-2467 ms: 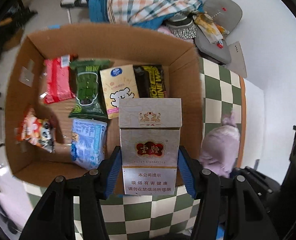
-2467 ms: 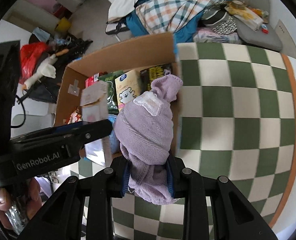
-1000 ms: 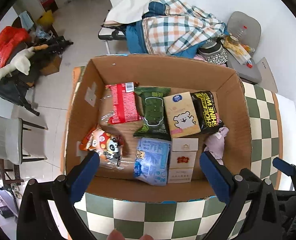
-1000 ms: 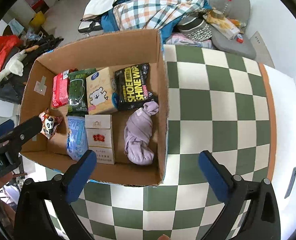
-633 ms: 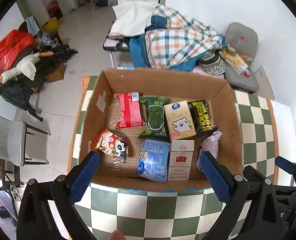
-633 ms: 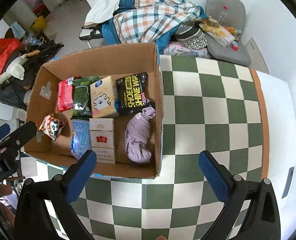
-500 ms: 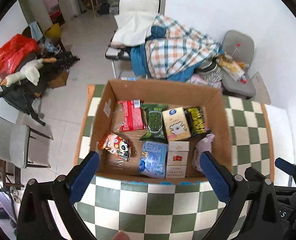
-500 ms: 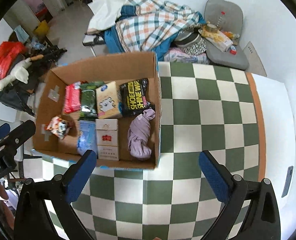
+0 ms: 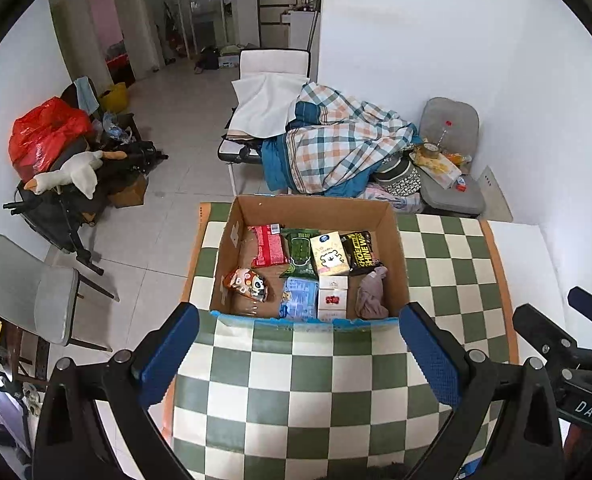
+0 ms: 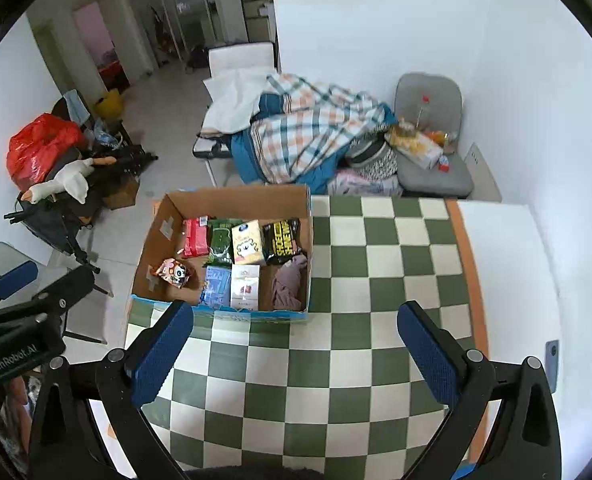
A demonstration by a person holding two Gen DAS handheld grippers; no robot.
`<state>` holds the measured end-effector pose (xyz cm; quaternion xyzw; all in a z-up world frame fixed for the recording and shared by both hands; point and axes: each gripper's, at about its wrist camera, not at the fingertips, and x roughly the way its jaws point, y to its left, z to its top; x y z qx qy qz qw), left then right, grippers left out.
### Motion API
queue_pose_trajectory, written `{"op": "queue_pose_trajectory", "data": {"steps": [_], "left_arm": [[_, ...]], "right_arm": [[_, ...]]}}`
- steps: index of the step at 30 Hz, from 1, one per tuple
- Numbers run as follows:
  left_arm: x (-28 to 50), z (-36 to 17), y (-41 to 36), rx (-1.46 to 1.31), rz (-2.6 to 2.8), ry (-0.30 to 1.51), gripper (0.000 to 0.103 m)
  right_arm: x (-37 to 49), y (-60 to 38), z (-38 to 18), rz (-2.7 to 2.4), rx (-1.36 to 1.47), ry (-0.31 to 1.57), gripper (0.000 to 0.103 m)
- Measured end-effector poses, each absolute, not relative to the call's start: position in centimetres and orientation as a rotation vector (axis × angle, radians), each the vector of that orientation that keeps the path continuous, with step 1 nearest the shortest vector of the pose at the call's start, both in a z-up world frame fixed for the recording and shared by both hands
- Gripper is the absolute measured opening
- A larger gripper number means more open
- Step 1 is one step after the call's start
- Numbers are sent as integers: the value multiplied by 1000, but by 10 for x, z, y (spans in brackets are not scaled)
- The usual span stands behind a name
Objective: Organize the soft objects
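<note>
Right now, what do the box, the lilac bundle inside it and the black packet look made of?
The box: brown corrugated cardboard, matte, with a raw fluted near edge. The lilac bundle: soft knit or fleece fabric, judging by its limp, crumpled folds, though the weave is too small to tell. The black packet: probably plastic film, slightly glossy with printed lettering.

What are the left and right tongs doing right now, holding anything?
Left tongs: open, holding nothing, above the green checkered table.
Right tongs: open, holding nothing.
</note>
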<state>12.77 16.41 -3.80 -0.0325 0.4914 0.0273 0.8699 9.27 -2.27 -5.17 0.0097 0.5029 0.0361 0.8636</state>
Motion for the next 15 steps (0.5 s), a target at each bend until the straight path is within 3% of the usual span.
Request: {"op": "queue_pose_trajectory", "data": {"steps": [15], "left_arm": [[95, -13, 162, -51, 75, 970, 103]], "right_arm": [[49, -24, -12, 67, -7, 993, 103]]}}
